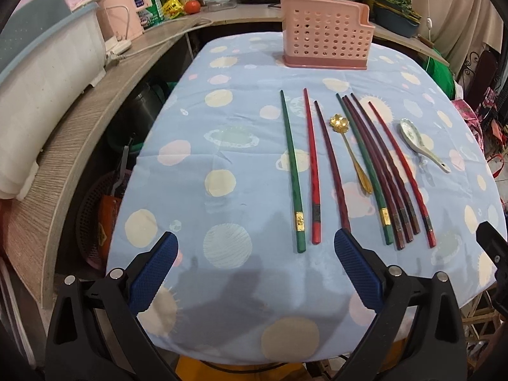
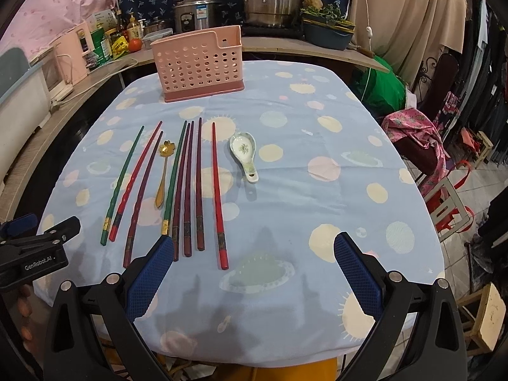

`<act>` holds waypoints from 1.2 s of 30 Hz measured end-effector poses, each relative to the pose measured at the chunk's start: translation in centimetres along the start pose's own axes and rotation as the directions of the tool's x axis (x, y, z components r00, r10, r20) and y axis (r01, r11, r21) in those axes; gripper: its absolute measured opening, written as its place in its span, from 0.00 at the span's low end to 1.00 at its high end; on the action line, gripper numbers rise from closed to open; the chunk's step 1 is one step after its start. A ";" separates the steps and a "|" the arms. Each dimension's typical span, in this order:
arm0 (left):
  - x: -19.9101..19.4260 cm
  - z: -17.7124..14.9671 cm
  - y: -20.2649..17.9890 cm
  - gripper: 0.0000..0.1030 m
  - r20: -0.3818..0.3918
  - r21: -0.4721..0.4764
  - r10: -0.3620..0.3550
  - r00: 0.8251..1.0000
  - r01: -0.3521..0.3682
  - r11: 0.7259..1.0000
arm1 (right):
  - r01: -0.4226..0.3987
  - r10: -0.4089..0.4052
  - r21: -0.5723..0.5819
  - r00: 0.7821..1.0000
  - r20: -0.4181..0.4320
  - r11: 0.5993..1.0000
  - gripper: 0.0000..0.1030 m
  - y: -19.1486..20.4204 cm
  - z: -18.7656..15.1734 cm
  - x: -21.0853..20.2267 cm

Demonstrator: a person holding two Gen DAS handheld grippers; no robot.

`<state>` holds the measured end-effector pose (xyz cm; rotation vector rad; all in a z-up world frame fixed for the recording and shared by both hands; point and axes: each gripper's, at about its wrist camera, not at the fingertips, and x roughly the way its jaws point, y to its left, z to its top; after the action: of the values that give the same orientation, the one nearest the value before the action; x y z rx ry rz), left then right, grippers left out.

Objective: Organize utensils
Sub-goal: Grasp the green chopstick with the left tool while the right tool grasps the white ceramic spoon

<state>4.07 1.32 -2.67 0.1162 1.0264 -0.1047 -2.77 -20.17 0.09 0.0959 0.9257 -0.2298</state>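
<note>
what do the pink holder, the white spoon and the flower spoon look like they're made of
Pink holder: most likely moulded plastic, matt, with rows of round punched holes and a darker pink base.
White spoon: looks like glazed ceramic, glossy white with a green painted motif in the bowl.
Flower spoon: probably metal with a gold-tone finish, given its bright reflective shine and thin handle.

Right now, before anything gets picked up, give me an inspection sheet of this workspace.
Surface: table under blue spotted cloth.
Job's things: pink holder upright at the far edge; eight chopsticks lying in a row; gold spoon among them; ceramic spoon to their right.
Clutter: nothing seen on the table.
Grippers: left gripper and right gripper open, empty.
Cables: white cord on the counter.
Surroundings: pots, bottles, tomato behind.
</note>
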 end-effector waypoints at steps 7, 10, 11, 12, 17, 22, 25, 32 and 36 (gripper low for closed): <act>3.3 0.7 0.0 0.78 -0.055 -0.007 -0.016 0.998 0.016 1.000 | -0.006 0.006 0.018 1.000 -0.011 1.000 0.93 -0.5 0.8 1.4; 4.4 0.8 -0.2 0.74 -0.075 -0.002 -0.029 0.997 0.029 1.000 | -0.004 0.005 0.026 1.000 -0.012 1.000 0.93 -0.7 1.2 1.8; 4.7 0.9 -0.3 0.73 -0.080 0.002 -0.029 0.996 0.030 1.000 | -0.005 0.005 0.029 1.000 -0.013 1.000 0.93 -0.7 1.4 2.0; 5.0 0.9 -0.3 0.71 -0.085 0.005 -0.030 0.996 0.031 1.000 | -0.005 0.006 0.030 1.000 -0.014 1.000 0.93 -0.8 1.6 2.2; 6.1 0.8 -0.2 0.58 -0.120 -0.001 -0.052 0.991 0.053 0.999 | 0.002 -0.001 0.026 1.000 -0.012 1.000 0.93 -0.8 2.2 2.8; 6.0 0.6 0.0 0.28 -0.125 0.003 -0.077 0.989 0.077 0.997 | -0.048 0.049 0.076 0.999 -0.013 0.996 0.81 -1.7 3.3 4.1; 6.0 0.7 0.1 0.14 -0.126 -0.001 -0.091 0.988 0.091 0.996 | -0.110 0.114 0.133 0.993 -0.026 0.985 0.68 -2.6 4.5 5.9; 6.1 0.7 -0.2 0.10 -0.123 0.002 -0.077 0.989 0.078 0.997 | -0.194 0.210 0.191 0.975 -0.070 0.962 0.31 -3.2 6.3 10.2; 6.0 0.7 -0.2 0.10 -0.124 -0.001 -0.071 0.990 0.071 0.997 | -0.211 0.233 0.197 0.968 -0.096 0.957 0.21 -2.9 6.4 11.9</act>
<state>7.74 0.78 -7.49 0.0898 1.1552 -0.1654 8.40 -25.98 -5.57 0.3877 1.0017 -0.1012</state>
